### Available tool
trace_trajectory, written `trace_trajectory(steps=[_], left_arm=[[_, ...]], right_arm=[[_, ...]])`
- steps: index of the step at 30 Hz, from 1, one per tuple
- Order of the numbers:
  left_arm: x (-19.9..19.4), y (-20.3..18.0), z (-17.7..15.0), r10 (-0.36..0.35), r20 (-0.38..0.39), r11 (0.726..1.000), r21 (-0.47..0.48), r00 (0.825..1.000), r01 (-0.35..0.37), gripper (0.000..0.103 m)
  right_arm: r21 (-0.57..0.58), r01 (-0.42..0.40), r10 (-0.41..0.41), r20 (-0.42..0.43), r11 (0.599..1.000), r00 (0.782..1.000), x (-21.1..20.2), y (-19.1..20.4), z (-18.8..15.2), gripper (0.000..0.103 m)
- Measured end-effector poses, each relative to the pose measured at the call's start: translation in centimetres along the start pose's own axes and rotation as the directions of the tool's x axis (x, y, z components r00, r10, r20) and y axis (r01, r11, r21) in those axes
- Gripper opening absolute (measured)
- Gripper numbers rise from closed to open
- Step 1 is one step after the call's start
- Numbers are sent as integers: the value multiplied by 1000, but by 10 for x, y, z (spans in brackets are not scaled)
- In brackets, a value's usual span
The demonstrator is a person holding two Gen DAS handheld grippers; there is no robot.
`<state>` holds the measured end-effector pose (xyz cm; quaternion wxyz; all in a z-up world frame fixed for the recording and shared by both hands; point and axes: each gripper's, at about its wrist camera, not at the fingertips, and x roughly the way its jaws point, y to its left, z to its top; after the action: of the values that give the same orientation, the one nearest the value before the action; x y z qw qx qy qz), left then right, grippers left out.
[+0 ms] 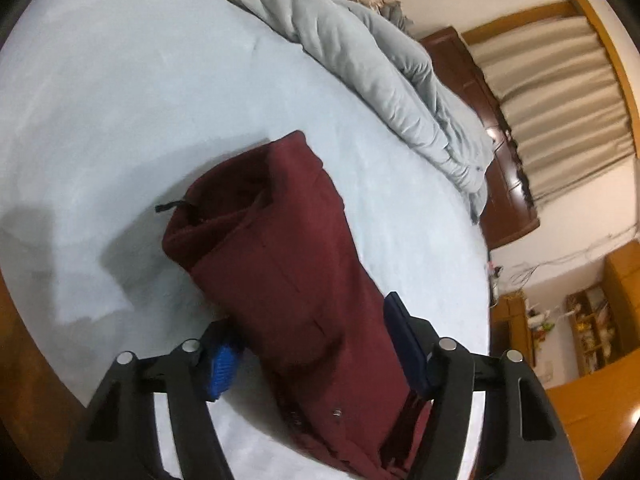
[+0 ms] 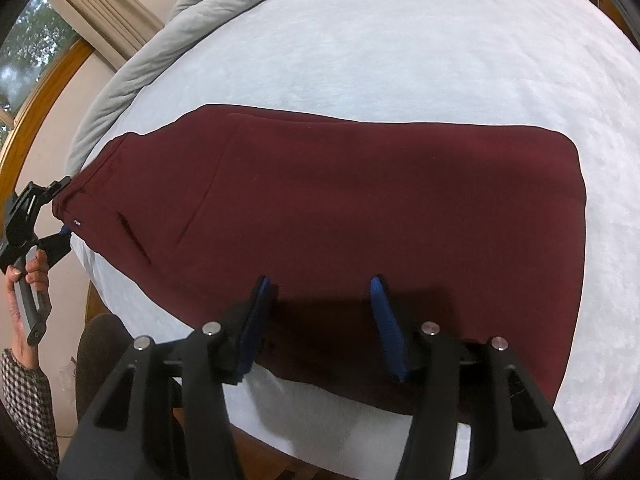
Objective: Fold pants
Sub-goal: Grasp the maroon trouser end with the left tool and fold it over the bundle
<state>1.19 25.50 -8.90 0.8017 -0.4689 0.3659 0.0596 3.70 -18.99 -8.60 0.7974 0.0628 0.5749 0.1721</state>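
Note:
Dark red pants lie folded lengthwise on a pale blue bed. In the left wrist view the pants run away from me, with a black drawstring at the far end. My left gripper is open, its blue-padded jaws standing wide on either side of the waistband end. It also shows in the right wrist view at the pants' left end. My right gripper is open and empty, its jaws just above the pants' near edge.
A grey duvet is bunched along the far side of the bed. Beyond it stand a dark wooden cabinet, beige curtains and wooden shelves. The bed's near edge lies under my right gripper.

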Motion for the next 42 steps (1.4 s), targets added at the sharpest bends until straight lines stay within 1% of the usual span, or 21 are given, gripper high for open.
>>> trace_trajectory(steps=[1, 2, 3, 4, 6, 7, 8, 9, 10, 11, 12, 14, 15, 17, 18, 23, 28, 30, 33, 36, 42], left_arm=[[6, 4, 1, 23, -13, 1000, -13, 1000, -23, 68], [17, 14, 1, 52, -45, 997, -53, 998, -54, 76], [24, 21, 2, 64, -67, 994, -80, 996, -69, 79], [30, 27, 2, 71, -81, 992, -99, 994, -78, 79], [38, 30, 0, 81, -76, 992, -92, 994, -87, 79], [37, 27, -1, 92, -66, 992, -83, 994, -98, 76], [33, 21, -2, 101, -55, 992, -63, 993, -105, 63], [31, 20, -3, 104, -50, 993, -53, 993, -107, 52], [29, 19, -3, 100, -44, 994, -51, 994, -102, 39], [24, 19, -4, 69, -38, 996, -59, 997, -71, 35], [22, 19, -5, 66, -36, 996, -58, 997, -68, 35], [28, 21, -5, 105, -46, 992, -60, 993, -108, 36], [32, 27, -5, 119, -64, 989, -82, 991, -124, 37], [35, 36, -3, 92, -79, 987, -123, 993, -102, 38], [34, 37, -3, 82, -82, 988, -127, 993, -92, 38], [23, 25, -7, 84, -58, 992, -90, 995, -89, 30], [16, -10, -7, 66, -11, 998, -17, 998, -66, 29], [13, -26, -8, 45, 8, 999, 9, 999, -45, 29], [7, -54, -12, 35, 42, 994, 99, 999, -39, 29], [2, -86, -22, 17, 60, 980, 197, 998, -29, 29], [2, -140, -53, 12, 67, 929, 368, 998, -36, 29]], right_arm=[[-3, 2, -2, 1, 1000, 1000, 0, 1, 0, 54], [-6, 3, -3, 2, 1000, 1000, 0, 2, 0, 54], [-8, 5, -5, 4, 1000, 1000, 0, 3, 0, 54], [-9, 4, -4, 4, 1000, 1000, 1, 2, 0, 54], [-10, 3, -2, 3, 1000, 1000, 1, 1, 0, 54], [-12, 1, -1, 2, 1000, 1000, 1, 1, 1, 55], [-13, -1, 1, 2, 1000, 1000, 1, 1, 1, 55], [-13, -3, 3, 2, 1000, 1000, 2, 1, 1, 55], [-9, -7, 7, 1, 1000, 1000, 2, 0, 1, 55], [-8, -9, 9, 2, 1000, 1000, 3, -1, 1, 55], [-7, -11, 11, 3, 1000, 1000, 3, -1, 1, 55], [-5, -14, 14, 5, 1000, 1000, 3, -1, 0, 56], [-5, -14, 14, 6, 1000, 1000, 3, 0, 0, 56], [-7, -12, 13, 7, 1000, 1000, 3, 0, 0, 56], [-6, -14, 14, 6, 1000, 1000, 3, 1, 0, 56], [18, -43, 43, 20, 999, 999, -4, -1, 1, 56], [20, -83, 82, 81, 996, 993, -28, -1, -1, 56], [22, -79, 77, 98, 997, 992, -36, -2, -1, 56], [37, -87, 81, 129, 996, 988, -48, -9, 0, 56], [50, -98, 89, 151, 994, 984, -57, -14, -1, 56], [76, -107, 93, 173, 991, 981, -63, -25, -2, 56]])
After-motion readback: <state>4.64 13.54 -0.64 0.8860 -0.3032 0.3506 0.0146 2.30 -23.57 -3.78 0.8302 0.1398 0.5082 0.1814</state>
